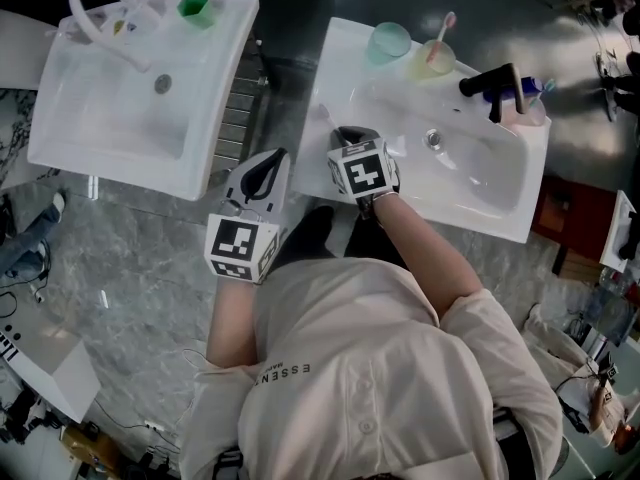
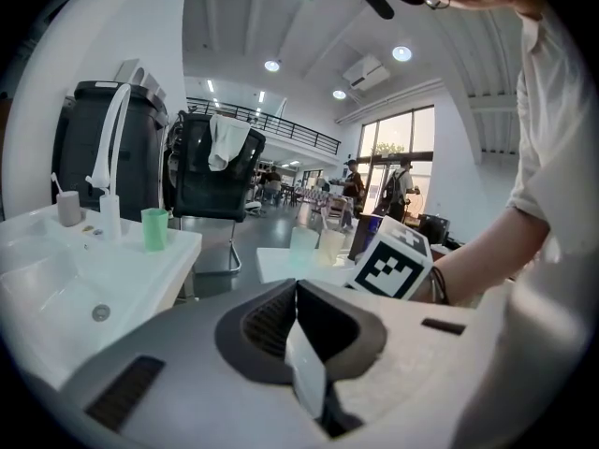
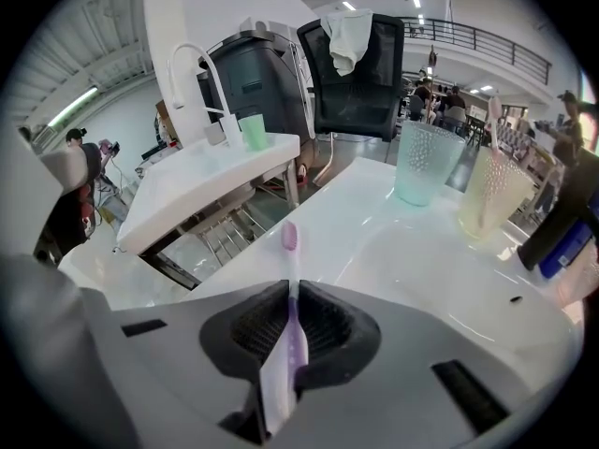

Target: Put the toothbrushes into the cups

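Setting: two white washbasins side by side, the left washbasin (image 1: 100,118) and the right washbasin (image 1: 340,78), seen steeply from above.
Right hand-held gripper (image 3: 290,293): clenched on a purple toothbrush (image 3: 290,251). The handle is pinched between both pads, and the bristle head sticks out past the jaw tips.
Position of the right hand-held gripper (image 1: 348,133): over the near left corner of the right washbasin, pointing steeply downward.
Purple toothbrush, place: held above the flat white ledge of the right washbasin, well short of the cups. Whether it touches the ledge cannot be told.
Left hand-held gripper (image 2: 296,288): jaws pressed together with nothing between them.
Position of the left hand-held gripper (image 1: 277,156): over the gap between the two washbasins, just beside the right one.
Teal cup (image 1: 389,41): upright on the far ledge of the right washbasin.
Yellow cup (image 1: 432,60): just beside the teal cup, with a pink toothbrush (image 1: 443,30) standing in it.
Third cup (image 1: 530,108): at the far right corner, behind the black faucet (image 1: 495,83), with a blue toothbrush (image 1: 540,88) in it.
Green cup (image 1: 194,6): on the far ledge of the left washbasin, near its white faucet (image 1: 95,8).
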A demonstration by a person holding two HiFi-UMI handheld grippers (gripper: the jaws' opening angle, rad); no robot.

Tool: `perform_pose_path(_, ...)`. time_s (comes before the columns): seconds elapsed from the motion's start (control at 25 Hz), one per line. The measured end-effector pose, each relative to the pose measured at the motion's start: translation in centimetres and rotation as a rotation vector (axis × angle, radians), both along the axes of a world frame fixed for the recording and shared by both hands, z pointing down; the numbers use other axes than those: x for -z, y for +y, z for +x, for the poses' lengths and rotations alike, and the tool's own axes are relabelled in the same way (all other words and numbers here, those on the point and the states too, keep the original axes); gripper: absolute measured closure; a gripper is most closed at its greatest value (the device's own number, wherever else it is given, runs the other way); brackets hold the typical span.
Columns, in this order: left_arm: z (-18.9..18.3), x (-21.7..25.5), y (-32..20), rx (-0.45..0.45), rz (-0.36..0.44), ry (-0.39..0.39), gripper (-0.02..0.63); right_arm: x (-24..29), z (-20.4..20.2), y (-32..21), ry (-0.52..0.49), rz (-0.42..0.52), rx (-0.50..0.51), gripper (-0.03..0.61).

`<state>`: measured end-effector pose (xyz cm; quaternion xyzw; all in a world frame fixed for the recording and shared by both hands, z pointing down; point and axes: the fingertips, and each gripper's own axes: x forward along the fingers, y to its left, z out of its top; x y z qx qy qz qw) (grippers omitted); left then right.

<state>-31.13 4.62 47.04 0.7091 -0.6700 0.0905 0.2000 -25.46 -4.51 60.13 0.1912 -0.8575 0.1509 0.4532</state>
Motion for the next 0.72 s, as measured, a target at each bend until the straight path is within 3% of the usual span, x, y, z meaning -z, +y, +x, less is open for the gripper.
perform_pose_path(0.24, 0.5, 0.9, -1.7, -0.024, 0.011, -0.019, 0.612, 1.0, 0.4, -0.2, -0.047, -0.052, 0.02, 0.532)
perform_pose_path(0.72, 2.0, 4.1, -5.6, -0.052, 0.082, -0.061, 0.612, 10.9, 0.7, -8.3, -0.369, 0.121, -0.061, 0.532)
